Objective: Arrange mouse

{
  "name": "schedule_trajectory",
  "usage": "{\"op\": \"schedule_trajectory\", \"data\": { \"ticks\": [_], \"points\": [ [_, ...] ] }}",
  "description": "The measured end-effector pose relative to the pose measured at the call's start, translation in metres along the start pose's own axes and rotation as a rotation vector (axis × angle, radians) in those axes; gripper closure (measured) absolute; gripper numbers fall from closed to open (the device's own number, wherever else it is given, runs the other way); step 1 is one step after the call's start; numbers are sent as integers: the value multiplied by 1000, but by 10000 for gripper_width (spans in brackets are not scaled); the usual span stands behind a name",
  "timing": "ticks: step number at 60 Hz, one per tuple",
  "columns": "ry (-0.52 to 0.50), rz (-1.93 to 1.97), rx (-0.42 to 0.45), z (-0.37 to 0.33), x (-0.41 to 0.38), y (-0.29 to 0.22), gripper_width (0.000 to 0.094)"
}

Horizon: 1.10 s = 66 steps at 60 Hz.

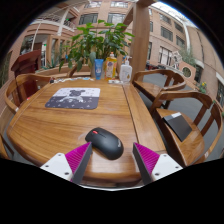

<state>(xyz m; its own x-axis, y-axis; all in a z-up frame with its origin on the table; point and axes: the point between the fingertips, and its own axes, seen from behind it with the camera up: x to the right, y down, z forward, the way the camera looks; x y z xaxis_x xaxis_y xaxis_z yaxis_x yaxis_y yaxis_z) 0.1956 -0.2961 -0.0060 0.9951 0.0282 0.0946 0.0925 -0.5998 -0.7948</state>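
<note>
A black computer mouse [104, 142] lies on the wooden table [45, 125] near its front edge. It sits just ahead of my gripper [112, 158], between the two fingers, with a gap at each side. The pink pads [75, 157] stand wide apart, so the gripper is open and holds nothing. A dark patterned mouse pad [74, 97] lies further back on the table, left of centre, well beyond the mouse.
A potted green plant [97, 42] and several bottles [112, 69] stand at the far end of the table. Wooden chairs [185, 120] flank the table on both sides. Buildings show through the windows behind.
</note>
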Motion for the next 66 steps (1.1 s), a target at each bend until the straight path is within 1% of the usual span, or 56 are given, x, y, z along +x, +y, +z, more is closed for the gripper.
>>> {"op": "schedule_trajectory", "data": {
  "ticks": [9, 13, 15, 17, 21, 23, 24, 36, 44, 49, 54, 57, 63, 66],
  "points": [
    [10, -6, 14, 27, 9, -18, 85],
    [-4, 13, 24, 41, 10, -26, 111],
    [-20, 24, 22, 45, 9, -28, 142],
    [-39, 36, 20, 48, 7, -29, 199],
    [-81, 47, 23, 53, -2, -32, 366],
    [-79, 30, 30, 54, -2, -33, 449],
    [-76, 23, 33, 55, -2, -33, 472],
    [-43, 58, 38, 55, -1, -35, 585],
    [10, 60, 35, 54, 7, -42, 584],
    [63, 71, 87, 45, 22, -75, 584],
    [108, 93, 177, 34, 37, -136, 585],
    [129, 105, 249, 27, 42, -181, 583],
    [127, 104, 381, 15, 29, -269, 585],
    [105, 103, 423, 16, 13, -302, 586]
  ]
}}
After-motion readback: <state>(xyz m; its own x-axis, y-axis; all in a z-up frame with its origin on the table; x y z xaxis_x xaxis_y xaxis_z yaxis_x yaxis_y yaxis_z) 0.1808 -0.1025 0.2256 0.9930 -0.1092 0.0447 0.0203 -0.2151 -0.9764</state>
